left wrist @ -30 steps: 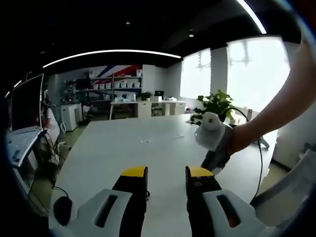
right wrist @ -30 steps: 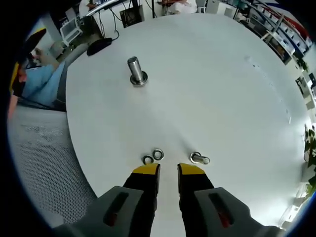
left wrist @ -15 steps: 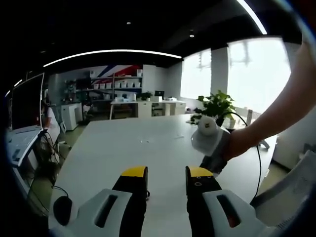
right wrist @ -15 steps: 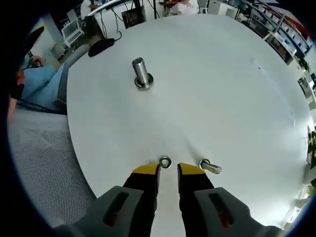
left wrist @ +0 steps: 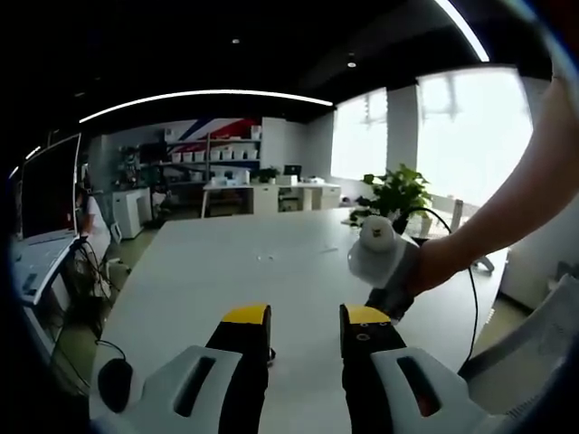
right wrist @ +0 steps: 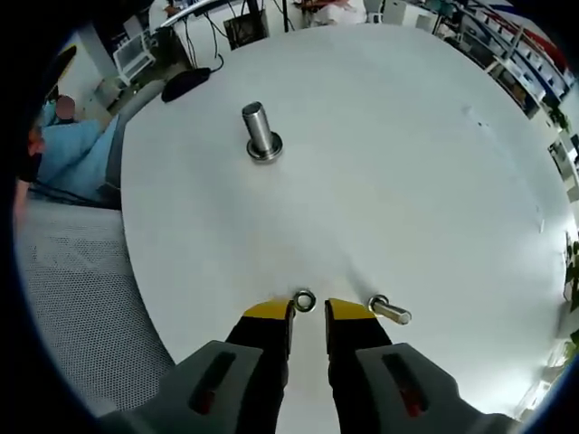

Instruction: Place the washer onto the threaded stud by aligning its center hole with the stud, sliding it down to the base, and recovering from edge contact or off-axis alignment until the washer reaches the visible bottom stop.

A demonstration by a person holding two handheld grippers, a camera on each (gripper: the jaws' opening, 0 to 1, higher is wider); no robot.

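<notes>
Right hand-held gripper [right wrist: 308, 312] low over the white tabletop [right wrist: 407, 163] near its edge, jaws spread, washer [right wrist: 304, 300] lying flat just beyond the tips, loose bolt [right wrist: 390, 311] beside it, threaded stud [right wrist: 261, 131] upright well apart toward the far edge, left hand-held gripper [left wrist: 306, 316] raised, jaws spread, holding nothing.

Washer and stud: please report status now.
Right gripper open, washer at its tips. Stud upright, bare, far off. Loose bolt beside. Left gripper open, idle.

Bare table [right wrist: 398, 163] between washer [right wrist: 304, 300] and upright stud [right wrist: 261, 132].
</notes>
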